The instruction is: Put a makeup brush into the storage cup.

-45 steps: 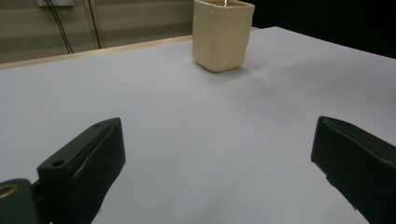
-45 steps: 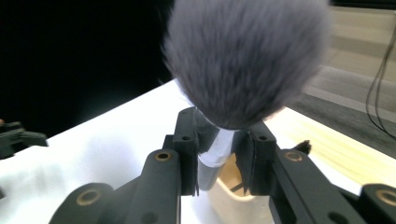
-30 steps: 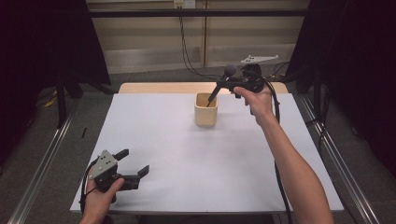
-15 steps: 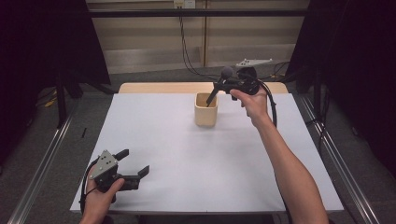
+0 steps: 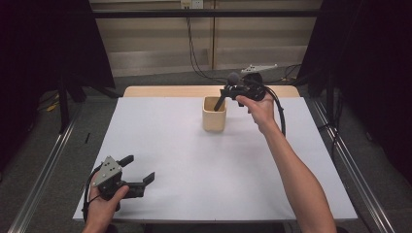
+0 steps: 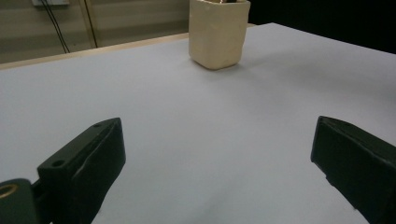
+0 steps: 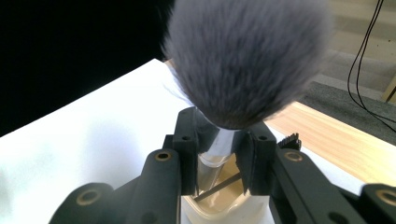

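Observation:
A beige cup (image 5: 214,115) stands at the far middle of the white table (image 5: 194,160). My right gripper (image 5: 229,90) is just above and right of the cup, shut on a brush (image 5: 232,78) with a soft grey head. The brush tilts, its dark handle reaching down into the cup's mouth. In the right gripper view the bristles (image 7: 245,56) bulge above the right gripper (image 7: 219,144), and the cup's rim (image 7: 215,205) lies below. My left gripper (image 5: 138,168) rests open at the near left, nothing between its jaws. From the left gripper (image 6: 215,158) the cup (image 6: 217,32) is far ahead.
A wooden strip (image 5: 160,91) runs along the table's far edge. A small white object (image 5: 258,68) lies on the floor behind it, with cables. Metal rails (image 5: 43,170) flank both sides of the table. A dark curtain stands at right.
My right gripper has shifted slightly left and down with the brush, its handle lower over the cup. The left gripper has stayed still.

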The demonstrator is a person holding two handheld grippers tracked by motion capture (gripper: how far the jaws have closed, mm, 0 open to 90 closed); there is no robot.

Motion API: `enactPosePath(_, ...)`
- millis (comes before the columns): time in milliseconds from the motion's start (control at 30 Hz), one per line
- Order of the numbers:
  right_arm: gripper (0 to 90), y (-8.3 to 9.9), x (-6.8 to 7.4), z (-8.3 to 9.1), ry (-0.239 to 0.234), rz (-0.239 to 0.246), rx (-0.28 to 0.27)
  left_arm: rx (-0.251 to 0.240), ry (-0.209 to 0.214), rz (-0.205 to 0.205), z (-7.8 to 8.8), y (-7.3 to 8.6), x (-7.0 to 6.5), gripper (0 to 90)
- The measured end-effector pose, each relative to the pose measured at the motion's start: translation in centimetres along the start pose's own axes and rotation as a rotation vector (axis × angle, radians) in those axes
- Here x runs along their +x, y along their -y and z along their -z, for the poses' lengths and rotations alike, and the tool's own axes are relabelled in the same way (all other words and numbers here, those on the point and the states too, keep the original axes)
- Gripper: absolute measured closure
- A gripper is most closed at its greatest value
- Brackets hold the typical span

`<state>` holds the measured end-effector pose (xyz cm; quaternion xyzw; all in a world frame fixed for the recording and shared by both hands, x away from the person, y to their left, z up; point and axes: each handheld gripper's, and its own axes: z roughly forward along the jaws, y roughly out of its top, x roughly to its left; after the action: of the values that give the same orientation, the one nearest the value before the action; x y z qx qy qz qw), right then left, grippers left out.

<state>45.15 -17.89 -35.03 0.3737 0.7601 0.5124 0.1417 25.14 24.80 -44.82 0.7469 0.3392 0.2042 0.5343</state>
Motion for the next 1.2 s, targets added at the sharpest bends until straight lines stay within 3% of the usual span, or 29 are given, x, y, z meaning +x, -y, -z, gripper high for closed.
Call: enactPosePath(1200,71.4,3.0,-0.6,-2.7,-0.002,-0.044,0.03,0.0,-0.009,0.003,0.1,0.0,0.1,3.0)
